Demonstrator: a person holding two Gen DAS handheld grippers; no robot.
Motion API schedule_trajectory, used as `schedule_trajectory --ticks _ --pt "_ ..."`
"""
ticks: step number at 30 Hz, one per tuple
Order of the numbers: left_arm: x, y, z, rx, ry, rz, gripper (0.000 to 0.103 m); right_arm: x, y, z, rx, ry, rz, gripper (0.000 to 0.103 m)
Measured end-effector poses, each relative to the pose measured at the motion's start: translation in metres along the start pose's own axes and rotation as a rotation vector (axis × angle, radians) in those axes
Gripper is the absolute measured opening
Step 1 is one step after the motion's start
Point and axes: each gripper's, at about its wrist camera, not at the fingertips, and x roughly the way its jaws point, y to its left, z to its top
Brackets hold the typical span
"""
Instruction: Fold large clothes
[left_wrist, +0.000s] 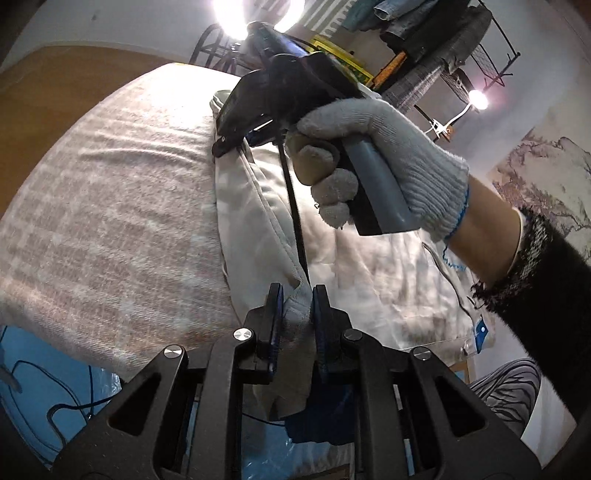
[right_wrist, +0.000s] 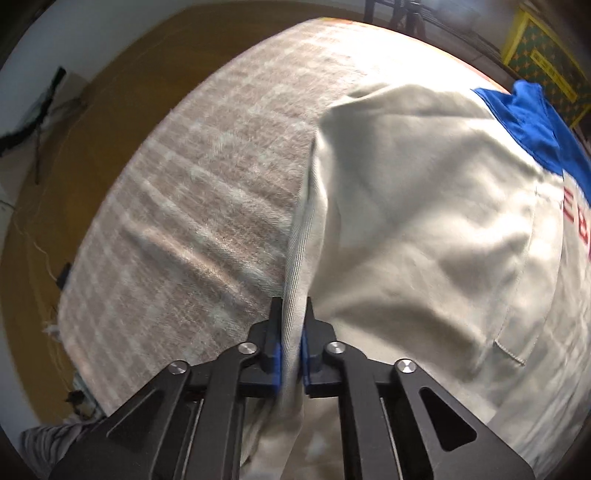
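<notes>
A large cream garment (right_wrist: 424, 206) with a blue panel (right_wrist: 532, 122) and red lettering lies on a plaid blanket-covered table (right_wrist: 207, 206). My right gripper (right_wrist: 293, 310) is shut on a fold of the garment's left edge, lifted off the blanket. My left gripper (left_wrist: 297, 295) is shut on another bunch of the same cream garment (left_wrist: 258, 221) at its near edge. In the left wrist view the right gripper (left_wrist: 221, 146) shows farther along the same edge, held by a gloved hand (left_wrist: 373, 147), its jaws pinching the cloth.
The plaid blanket (left_wrist: 110, 221) covers the table to the left of the garment. A brown floor (right_wrist: 110, 74) lies beyond the table edge. A clothes rack (left_wrist: 443, 44) with hanging clothes and bright lamps (left_wrist: 236, 14) stand at the back. Blue sheeting with cables (left_wrist: 44, 387) lies below the table.
</notes>
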Motion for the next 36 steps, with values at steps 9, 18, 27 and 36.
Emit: schedule_trajectory --ticks 9,18,27,36 --pt "0.001 -0.067 -0.003 0.19 -0.019 -0.017 0.014 -0.076 -0.091 -0.045 0.242 -0.262 0.285 0.003" --pt "0.019 -0.116 -0.015 0.332 0.038 -0.047 0.014 -0.107 -0.19 -0.113 0.473 -0.412 0.405 0.003" --pt "0.032 -0.122 -0.024 0.339 0.1 -0.08 0.015 -0.083 -0.232 -0.141 0.596 -0.378 0.409 0.003" --pt "-0.003 -0.092 -0.021 0.282 0.087 -0.154 0.015 -0.058 -0.23 -0.135 0.545 -0.288 0.279 0.003"
